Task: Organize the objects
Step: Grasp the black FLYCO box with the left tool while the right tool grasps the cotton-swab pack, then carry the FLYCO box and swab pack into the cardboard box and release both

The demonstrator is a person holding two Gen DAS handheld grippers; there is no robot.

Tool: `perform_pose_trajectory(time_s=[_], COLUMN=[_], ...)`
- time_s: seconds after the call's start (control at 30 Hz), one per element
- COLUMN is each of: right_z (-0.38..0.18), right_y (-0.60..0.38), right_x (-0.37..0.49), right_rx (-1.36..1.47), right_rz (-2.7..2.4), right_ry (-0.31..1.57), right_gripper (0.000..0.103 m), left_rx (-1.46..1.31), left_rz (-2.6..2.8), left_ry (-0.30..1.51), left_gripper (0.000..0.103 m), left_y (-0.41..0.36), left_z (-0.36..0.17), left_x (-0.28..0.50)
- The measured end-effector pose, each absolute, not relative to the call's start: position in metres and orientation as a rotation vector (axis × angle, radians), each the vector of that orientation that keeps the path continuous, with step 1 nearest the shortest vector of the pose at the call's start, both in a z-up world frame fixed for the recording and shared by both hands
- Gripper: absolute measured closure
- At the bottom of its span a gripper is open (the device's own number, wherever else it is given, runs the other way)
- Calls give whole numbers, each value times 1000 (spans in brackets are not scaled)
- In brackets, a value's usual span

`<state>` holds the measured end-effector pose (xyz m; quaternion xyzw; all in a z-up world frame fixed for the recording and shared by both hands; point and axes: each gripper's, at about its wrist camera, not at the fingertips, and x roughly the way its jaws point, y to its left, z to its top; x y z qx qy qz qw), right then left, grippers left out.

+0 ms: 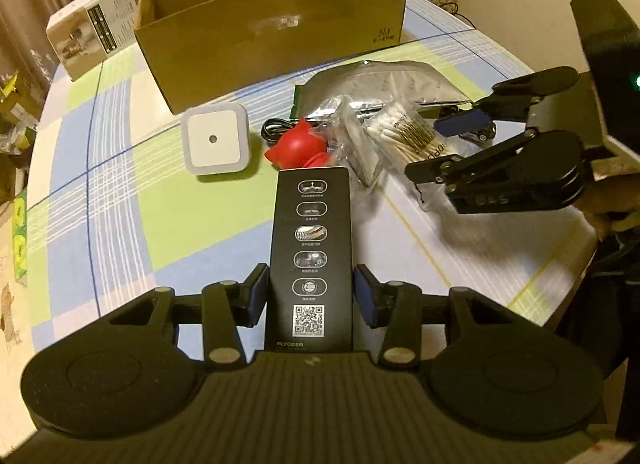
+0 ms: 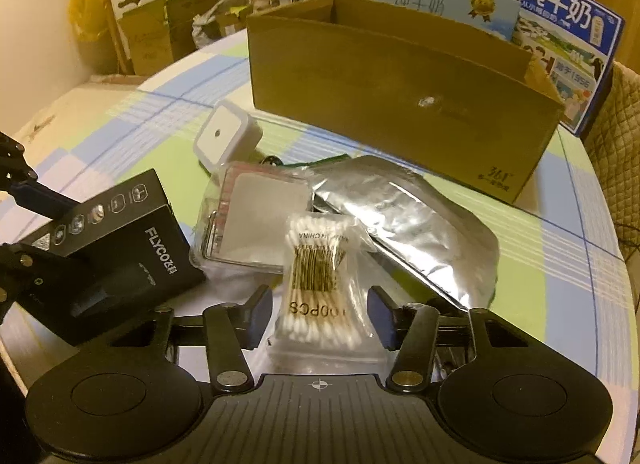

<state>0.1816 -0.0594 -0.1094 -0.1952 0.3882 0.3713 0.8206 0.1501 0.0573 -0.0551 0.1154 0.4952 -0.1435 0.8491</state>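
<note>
The cardboard box (image 1: 272,35) showed only its outer front wall and part of its inner back wall; its floor stayed hidden. In front of the box, the black cable (image 1: 276,128) lay mostly covered by the red object (image 1: 298,145), whose kind could not be told. Behind the box, the milk carton (image 2: 568,47) was cut off below by the box's rim.

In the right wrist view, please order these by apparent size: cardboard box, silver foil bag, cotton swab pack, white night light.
1. cardboard box
2. silver foil bag
3. cotton swab pack, though it is nearest the camera, which enlarges it
4. white night light
</note>
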Motion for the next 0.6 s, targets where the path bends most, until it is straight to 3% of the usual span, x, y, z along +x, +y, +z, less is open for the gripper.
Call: perform_pose_trajectory(time_s=[0.07, 0.23, 0.6], right_z=[-111, -110, -88], right_y=[-56, -53, -71], right_x=[180, 175, 166], right_rx=[-433, -443, -321], right_rz=[784, 779, 777], right_ry=[813, 793, 818], right_gripper=[70, 84, 86], left_rx=[252, 262, 234], left_rz=[-309, -324, -316], left_ry=[1044, 1062, 1101], left_gripper=[62, 59, 65], left_y=[56, 55, 61], left_z=[-56, -62, -58], left_x=[152, 162, 168])
